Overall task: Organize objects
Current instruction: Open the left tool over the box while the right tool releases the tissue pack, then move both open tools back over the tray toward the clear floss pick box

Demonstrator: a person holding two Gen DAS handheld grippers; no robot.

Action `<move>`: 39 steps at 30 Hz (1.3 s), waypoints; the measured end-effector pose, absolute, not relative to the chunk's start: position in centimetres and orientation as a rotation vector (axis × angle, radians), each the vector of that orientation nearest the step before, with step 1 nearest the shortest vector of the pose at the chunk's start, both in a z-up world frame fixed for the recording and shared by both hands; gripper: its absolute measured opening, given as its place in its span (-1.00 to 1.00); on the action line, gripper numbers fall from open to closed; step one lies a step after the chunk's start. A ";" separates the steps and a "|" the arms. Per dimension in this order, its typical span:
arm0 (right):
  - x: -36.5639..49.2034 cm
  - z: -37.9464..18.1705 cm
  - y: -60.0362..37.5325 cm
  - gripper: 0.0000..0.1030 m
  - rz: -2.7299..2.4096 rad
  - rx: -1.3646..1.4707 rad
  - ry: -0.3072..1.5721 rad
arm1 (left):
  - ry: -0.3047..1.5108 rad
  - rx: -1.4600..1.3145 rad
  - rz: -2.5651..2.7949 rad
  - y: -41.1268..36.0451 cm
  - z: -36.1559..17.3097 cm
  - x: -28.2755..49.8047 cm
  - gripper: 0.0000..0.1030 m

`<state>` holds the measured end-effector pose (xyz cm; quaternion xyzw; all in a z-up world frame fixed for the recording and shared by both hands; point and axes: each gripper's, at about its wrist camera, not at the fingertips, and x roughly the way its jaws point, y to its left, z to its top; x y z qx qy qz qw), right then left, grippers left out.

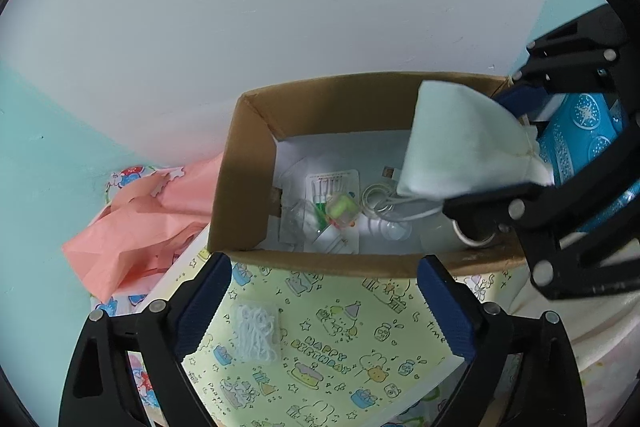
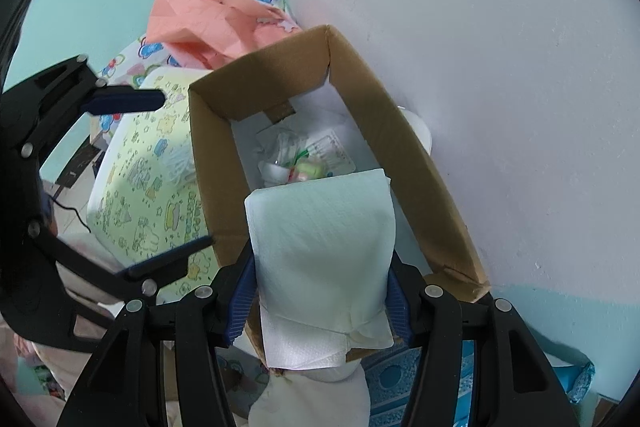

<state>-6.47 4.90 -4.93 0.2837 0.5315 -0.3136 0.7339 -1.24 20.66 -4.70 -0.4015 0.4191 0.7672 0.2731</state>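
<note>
Your right gripper (image 2: 320, 291) is pinching a folded wad of pale, dimpled tissue (image 2: 320, 239) between its blue ribbed pads; the soft stack bulges up at centre frame and droops in looser white layers twd the bottom edge. It hangs over the near end of an open corrugated cardboard box (image 2: 400, 147), brown walls, white-lined floor.

In the left wrist view your left gripper (image 1: 324, 303) has its fingers spread wide, nothing between them, tips at the box's near wall (image 1: 320, 263). Under them lies a flat yellow sheet of printed "Happy Birthday" wrapping paper (image 1: 320, 347) w/ a small clear packet of white stringy stuff (image 1: 256, 335) lying on it, lower left of centre.

Inside the box, mid frame: a clear plastic blister card (image 1: 332, 211) w/ a lime-green piece, a coiled white cable (image 1: 380, 199), and smth round w/ a metal rim at right (image 1: 476, 235), prob a jar or lid, too hidden to tell. Crumpled salmon-pink paper (image 1: 140, 227) sits left of the box. Blue patterned plastic (image 1: 580, 139) shows at far right.
</note>
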 end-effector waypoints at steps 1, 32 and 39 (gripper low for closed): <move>-6.4 -4.9 5.0 0.20 -0.692 0.624 1.168 | 1.130 -1.079 2.066 20.5 -4.6 -1.2 0.87; -1.1 -3.9 11.5 0.96 -0.683 0.469 1.234 | 1.037 -1.102 2.145 12.5 -3.7 1.3 0.96; 1.2 -4.6 13.4 0.96 -0.645 0.467 1.229 | 1.011 -1.151 2.176 9.5 -3.9 1.9 0.96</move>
